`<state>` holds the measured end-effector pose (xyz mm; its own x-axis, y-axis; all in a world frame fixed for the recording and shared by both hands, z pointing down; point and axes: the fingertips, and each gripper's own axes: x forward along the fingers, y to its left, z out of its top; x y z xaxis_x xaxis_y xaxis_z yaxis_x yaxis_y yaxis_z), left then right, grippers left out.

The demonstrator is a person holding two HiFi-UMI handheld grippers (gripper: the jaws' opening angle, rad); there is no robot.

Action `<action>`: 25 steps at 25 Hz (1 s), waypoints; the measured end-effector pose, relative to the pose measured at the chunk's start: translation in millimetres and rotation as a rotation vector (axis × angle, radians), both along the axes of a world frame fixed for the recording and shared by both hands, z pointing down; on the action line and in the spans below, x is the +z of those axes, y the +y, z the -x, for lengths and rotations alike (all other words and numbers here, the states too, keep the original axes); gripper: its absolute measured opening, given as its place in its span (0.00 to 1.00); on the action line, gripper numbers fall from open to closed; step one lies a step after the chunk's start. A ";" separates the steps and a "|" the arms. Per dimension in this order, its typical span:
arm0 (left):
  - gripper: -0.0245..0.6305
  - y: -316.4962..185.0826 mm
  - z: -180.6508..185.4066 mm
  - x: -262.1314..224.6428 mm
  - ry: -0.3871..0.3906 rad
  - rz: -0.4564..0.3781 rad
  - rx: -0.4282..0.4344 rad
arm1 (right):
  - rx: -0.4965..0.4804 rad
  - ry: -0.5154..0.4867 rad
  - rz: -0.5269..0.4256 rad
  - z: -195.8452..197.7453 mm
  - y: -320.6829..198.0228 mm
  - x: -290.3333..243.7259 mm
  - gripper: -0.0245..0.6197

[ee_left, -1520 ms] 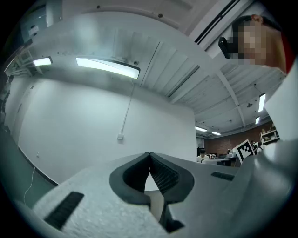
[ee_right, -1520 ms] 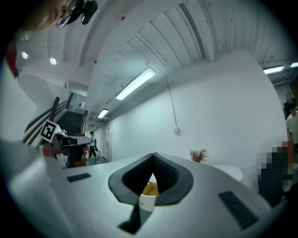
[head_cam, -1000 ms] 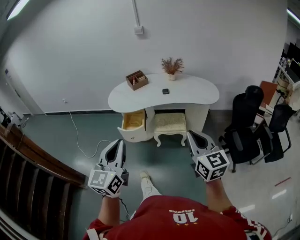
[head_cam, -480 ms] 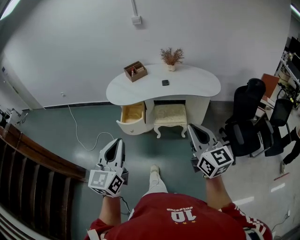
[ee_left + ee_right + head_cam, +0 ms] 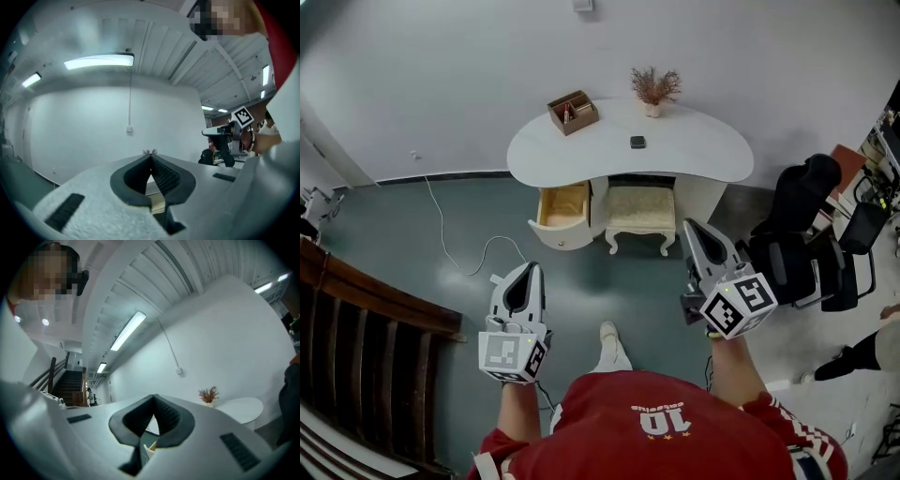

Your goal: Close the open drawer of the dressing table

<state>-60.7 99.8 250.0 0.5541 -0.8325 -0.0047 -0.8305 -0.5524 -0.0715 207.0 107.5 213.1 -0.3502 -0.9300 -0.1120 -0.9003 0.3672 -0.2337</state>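
Note:
The white dressing table (image 5: 694, 159) stands against the far wall in the head view. Its left drawer (image 5: 561, 208) is pulled out, showing a pale wood inside. A cushioned stool (image 5: 637, 216) sits under the table's middle. My left gripper (image 5: 528, 270) is held over the floor, well short of the drawer, with its jaws closed tip to tip and nothing between them. My right gripper (image 5: 693, 229) hangs in front of the table's right leg, also shut and empty. The left gripper view shows the left gripper (image 5: 150, 155) with pads together; the right gripper view shows the right gripper (image 5: 154, 397) the same.
A wooden box (image 5: 573, 112), a dried plant in a vase (image 5: 654, 89) and a small black object (image 5: 637, 142) sit on the tabletop. Black office chairs (image 5: 811, 239) crowd the right. A stair railing (image 5: 356, 309) runs at the left, and a cable (image 5: 450, 258) lies on the floor.
The person has stepped towards the table, which now looks a little larger. Both grippers moved forward with the body, still shut. Someone's leg now shows at the right edge.

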 end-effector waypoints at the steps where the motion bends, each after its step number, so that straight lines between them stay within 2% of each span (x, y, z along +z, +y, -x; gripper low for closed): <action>1: 0.04 -9.8 0.5 2.5 -0.027 -0.008 -0.002 | 0.010 -0.004 -0.003 1.2 -10.9 -0.2 0.03; 14: 0.04 -141.0 47.0 11.3 0.020 0.010 -0.005 | -0.050 0.081 -0.035 64.3 -152.7 -18.3 0.04; 21: 0.04 -187.0 61.6 12.9 0.048 0.002 0.025 | -0.038 0.128 -0.045 78.9 -187.7 -18.4 0.05; 25: 0.05 -200.4 62.5 21.6 0.070 0.004 0.032 | -0.069 0.122 -0.039 86.9 -200.8 -16.2 0.05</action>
<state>-123.2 -100.6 271.5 0.5788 -0.8144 -0.0411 -0.8153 -0.5789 -0.0116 120.0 -93.3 196.9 -0.4265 -0.8989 -0.1001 -0.8935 0.4359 -0.1082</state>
